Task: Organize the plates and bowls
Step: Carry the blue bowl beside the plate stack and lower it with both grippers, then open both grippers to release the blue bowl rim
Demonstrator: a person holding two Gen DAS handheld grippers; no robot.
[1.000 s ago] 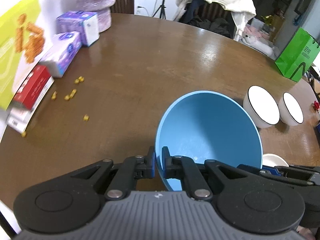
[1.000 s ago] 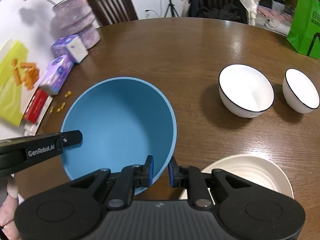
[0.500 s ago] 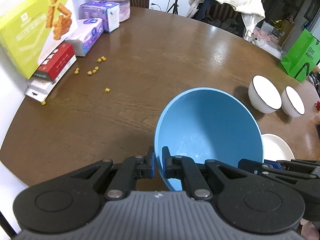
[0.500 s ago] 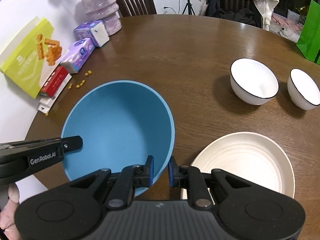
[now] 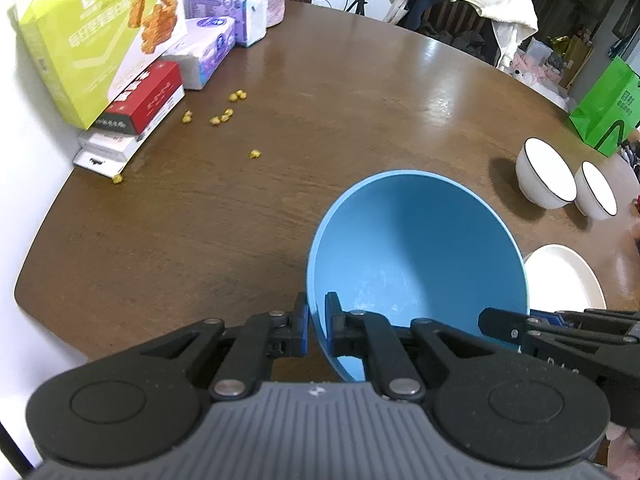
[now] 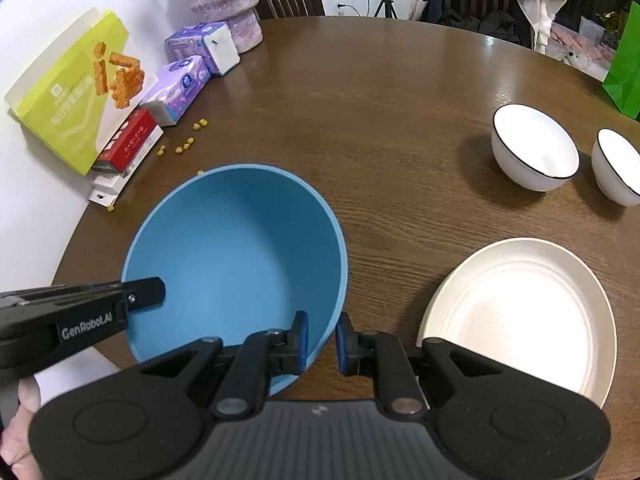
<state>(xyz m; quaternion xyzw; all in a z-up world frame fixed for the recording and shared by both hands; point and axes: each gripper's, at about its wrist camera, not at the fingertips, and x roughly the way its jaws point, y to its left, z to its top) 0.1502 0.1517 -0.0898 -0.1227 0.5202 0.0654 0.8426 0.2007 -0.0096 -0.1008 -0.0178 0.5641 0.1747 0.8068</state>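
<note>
A large blue bowl is held above the brown table between both grippers. My left gripper is shut on its left rim. My right gripper is shut on its right rim, and also shows at the right of the left wrist view. A cream plate lies on the table right of the bowl. Two white bowls with black rims stand further back right; both also show in the left wrist view.
Along the table's left edge stand a yellow-green snack box, a red box, purple tissue packs and a purple vase. Yellow crumbs lie scattered nearby. A green bag stands far right; chairs stand behind the table.
Both grippers have risen and drawn back with the blue bowl; more of the table, the boxes and the cream plate now show below.
</note>
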